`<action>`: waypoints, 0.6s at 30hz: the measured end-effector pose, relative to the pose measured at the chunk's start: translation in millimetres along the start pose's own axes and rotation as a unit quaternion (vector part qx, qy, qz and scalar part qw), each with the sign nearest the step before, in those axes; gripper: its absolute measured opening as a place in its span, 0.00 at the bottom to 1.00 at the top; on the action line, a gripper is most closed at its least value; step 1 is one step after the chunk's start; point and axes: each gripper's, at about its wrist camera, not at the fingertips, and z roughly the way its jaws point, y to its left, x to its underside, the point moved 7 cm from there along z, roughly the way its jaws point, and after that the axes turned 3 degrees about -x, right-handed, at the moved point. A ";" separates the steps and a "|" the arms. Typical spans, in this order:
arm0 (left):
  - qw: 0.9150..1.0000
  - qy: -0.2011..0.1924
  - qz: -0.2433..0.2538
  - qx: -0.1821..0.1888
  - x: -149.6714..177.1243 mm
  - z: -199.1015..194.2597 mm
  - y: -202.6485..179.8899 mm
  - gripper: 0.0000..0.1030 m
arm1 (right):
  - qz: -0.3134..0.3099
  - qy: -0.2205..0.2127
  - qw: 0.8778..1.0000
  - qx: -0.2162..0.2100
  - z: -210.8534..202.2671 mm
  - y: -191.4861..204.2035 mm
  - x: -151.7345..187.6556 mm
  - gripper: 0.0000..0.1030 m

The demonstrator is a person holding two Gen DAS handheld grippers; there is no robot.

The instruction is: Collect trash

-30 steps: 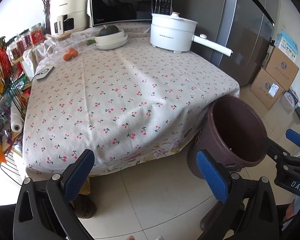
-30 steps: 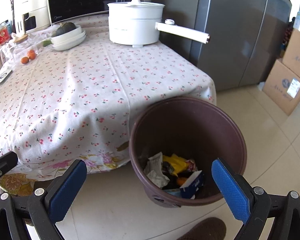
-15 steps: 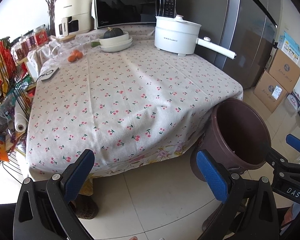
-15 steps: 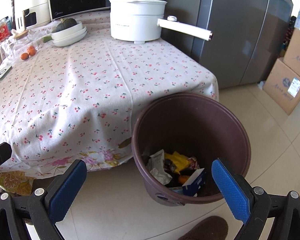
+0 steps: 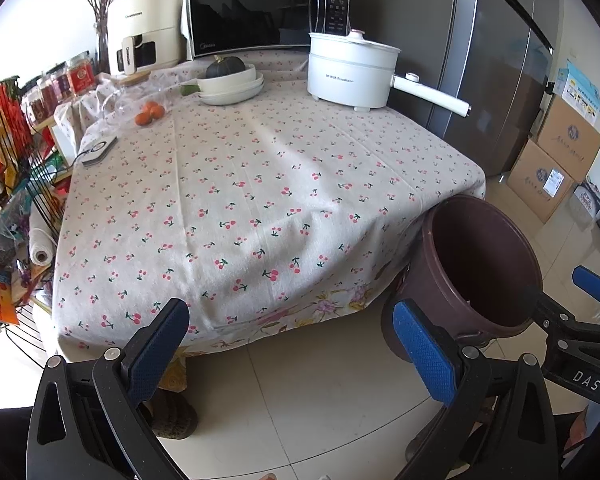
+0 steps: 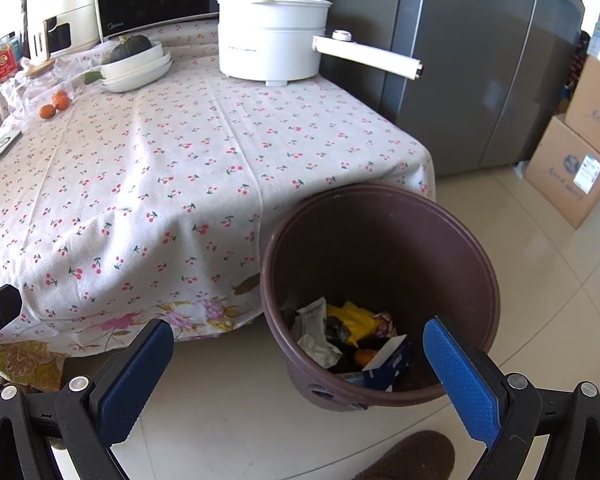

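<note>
From the left wrist, the left gripper [image 5: 290,346] gapes wide and empty over the floor; the table [image 5: 260,200] looks free of litter, the brown bin [image 5: 476,268] standing just beside its corner for easy drops. From the right wrist, the right gripper [image 6: 298,364] hangs wide open, holding nothing, near the bin's rim, with the trash [image 6: 352,340] lying inside.

Daylight falls on a counter [image 5: 260,184] draped in cherry-print cloth, standing on a glossy beige tile floor [image 5: 320,408] beside a tall grey refrigerator [image 6: 480,60] and stacked cardboard boxes [image 5: 556,160].
</note>
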 end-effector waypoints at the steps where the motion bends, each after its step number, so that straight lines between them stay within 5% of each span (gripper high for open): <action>1: 1.000 0.000 0.000 -0.001 -0.3 0.0 0.3 1.00 | 0.000 0.000 1.000 0.000 0.1 -0.6 0.1 1.00; 18: 1.000 -0.001 -0.003 -0.003 -0.6 -1.2 2.0 1.00 | 0.002 -0.001 1.000 0.003 -0.1 -3.2 0.1 0.99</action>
